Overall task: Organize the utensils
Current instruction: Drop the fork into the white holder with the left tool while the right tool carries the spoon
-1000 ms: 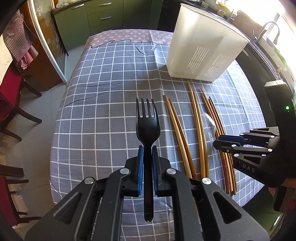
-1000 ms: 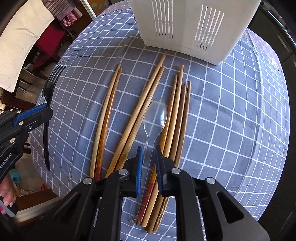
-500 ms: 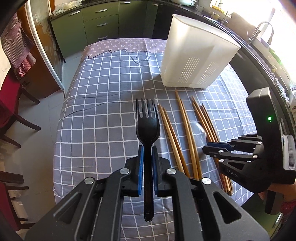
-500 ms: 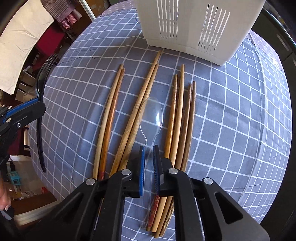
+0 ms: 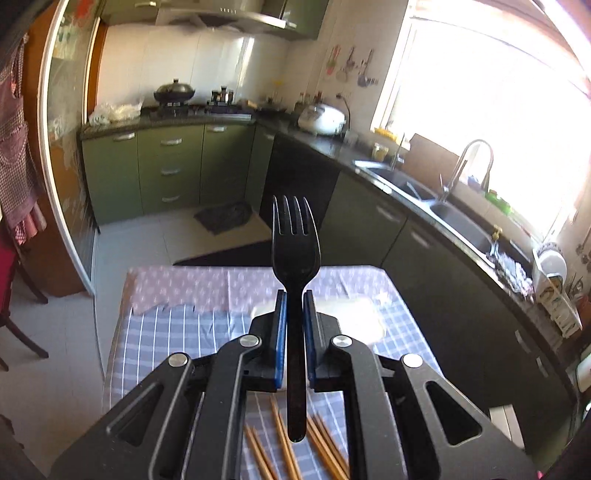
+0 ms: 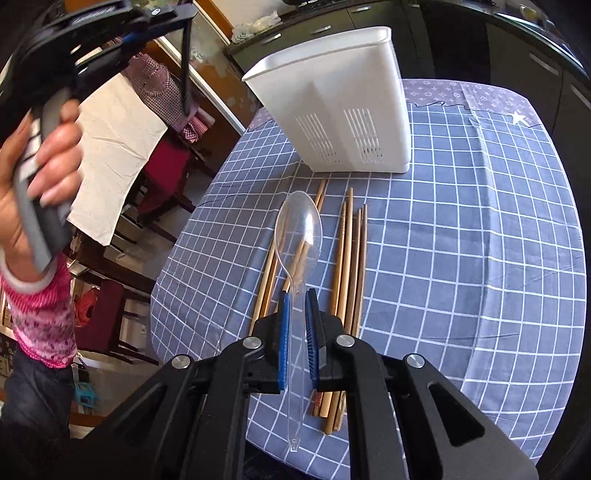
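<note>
Right gripper (image 6: 296,310) clamps the clear spoon (image 6: 298,236), bowl lifted over the chopsticks (image 6: 349,254) on the checked tablecloth (image 6: 461,240). White basket (image 6: 340,107) stands just behind them. Up left, a hand (image 6: 40,162) holds the left gripper (image 6: 162,14), black fork (image 6: 185,66) dangling.

Utensil holder (image 6: 343,110) upright on worktop (image 6: 461,258), at far side. Chopsticks (image 6: 351,258) flat on worktop just before holder, side by side. Spoon (image 6: 297,258) above chopsticks, clamped in right gripper (image 6: 296,295). Fork (image 5: 295,258) in left gripper (image 5: 294,299), raised left of holder.
</note>
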A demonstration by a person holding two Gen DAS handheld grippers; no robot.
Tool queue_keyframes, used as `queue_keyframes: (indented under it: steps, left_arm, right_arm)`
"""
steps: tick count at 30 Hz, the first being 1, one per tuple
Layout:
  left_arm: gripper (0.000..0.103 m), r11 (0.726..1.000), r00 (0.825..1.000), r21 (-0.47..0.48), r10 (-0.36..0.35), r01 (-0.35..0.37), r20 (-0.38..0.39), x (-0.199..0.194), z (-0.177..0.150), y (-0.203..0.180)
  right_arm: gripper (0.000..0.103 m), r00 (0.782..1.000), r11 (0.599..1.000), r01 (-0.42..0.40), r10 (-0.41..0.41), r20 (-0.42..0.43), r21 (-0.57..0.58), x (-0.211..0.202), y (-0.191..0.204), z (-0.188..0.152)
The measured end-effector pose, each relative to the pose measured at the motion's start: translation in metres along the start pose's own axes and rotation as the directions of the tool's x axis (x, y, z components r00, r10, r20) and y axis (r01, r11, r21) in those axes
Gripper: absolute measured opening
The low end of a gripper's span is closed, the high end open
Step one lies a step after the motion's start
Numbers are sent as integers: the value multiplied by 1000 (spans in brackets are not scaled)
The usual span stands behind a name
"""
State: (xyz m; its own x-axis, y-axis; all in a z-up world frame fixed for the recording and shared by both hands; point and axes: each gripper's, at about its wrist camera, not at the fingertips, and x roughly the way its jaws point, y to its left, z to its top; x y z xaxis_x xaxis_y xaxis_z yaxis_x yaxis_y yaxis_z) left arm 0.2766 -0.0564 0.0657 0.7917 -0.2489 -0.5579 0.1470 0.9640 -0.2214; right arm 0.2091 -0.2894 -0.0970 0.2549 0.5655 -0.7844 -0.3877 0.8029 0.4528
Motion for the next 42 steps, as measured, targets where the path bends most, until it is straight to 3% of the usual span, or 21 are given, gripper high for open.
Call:
queue_keyframes:
  steps: [4, 9, 14, 16, 19, 21, 23, 27, 29, 34, 36, 42]
  left_arm:
    - [9, 997, 989, 43, 55, -61, 137, 26, 20, -17]
    - [9, 994, 988, 64, 84, -93, 128, 69, 15, -24]
    - [9, 991, 991, 70, 111, -116, 75, 87, 0, -18]
    - [24, 988, 991, 92, 115, -121, 72, 88, -5, -16]
    - [32, 987, 991, 109, 112, -120, 75, 80, -6, -15]
    - [32, 986, 990, 116, 108, -118, 87, 71, -6, -15]
    - [32, 987, 990, 114, 98, -109, 102, 59, -6, -15]
    - [36, 991, 990, 102, 78, -90, 117, 26, -12, -9]
    - [36, 992, 992, 99, 66, -77, 107, 11, -19, -4]
    - [37, 993, 994, 101, 57, -66, 94, -21, -42, 6]
    - [39, 992, 994, 104, 66, -75, 83, -30, -52, 10]
    - [40, 994, 997, 87, 61, -64, 39, -42, -78, 23]
  right_arm:
    - [10, 999, 1000, -17, 17, 36, -5, -18, -5, -12]
    - [10, 995, 1000, -7, 8, 98, -18, -47, -15, -18]
    - [10, 986, 1000, 6, -1, 168, -30, -64, -16, -3]
    - [10, 980, 999, 11, -3, 199, -37, -72, -13, 8]
    - [10, 966, 998, 37, -23, 256, -48, -82, -8, 30]
    - [10, 949, 997, 59, -41, 314, -49, -90, -3, 49]
    - [10, 919, 994, 96, -70, 388, -47, -102, 5, 70]
    - [10, 862, 996, 92, -70, 503, -19, -113, 13, 124]
    - [10, 820, 993, 120, -94, 564, -8, -114, 19, 149]
    - [10, 721, 960, 277, -235, 652, 40, -93, 27, 201]
    - [10, 711, 946, 321, -272, 649, 44, -72, 23, 214]
    - [10, 734, 936, 349, -299, 610, 39, -35, 5, 211]
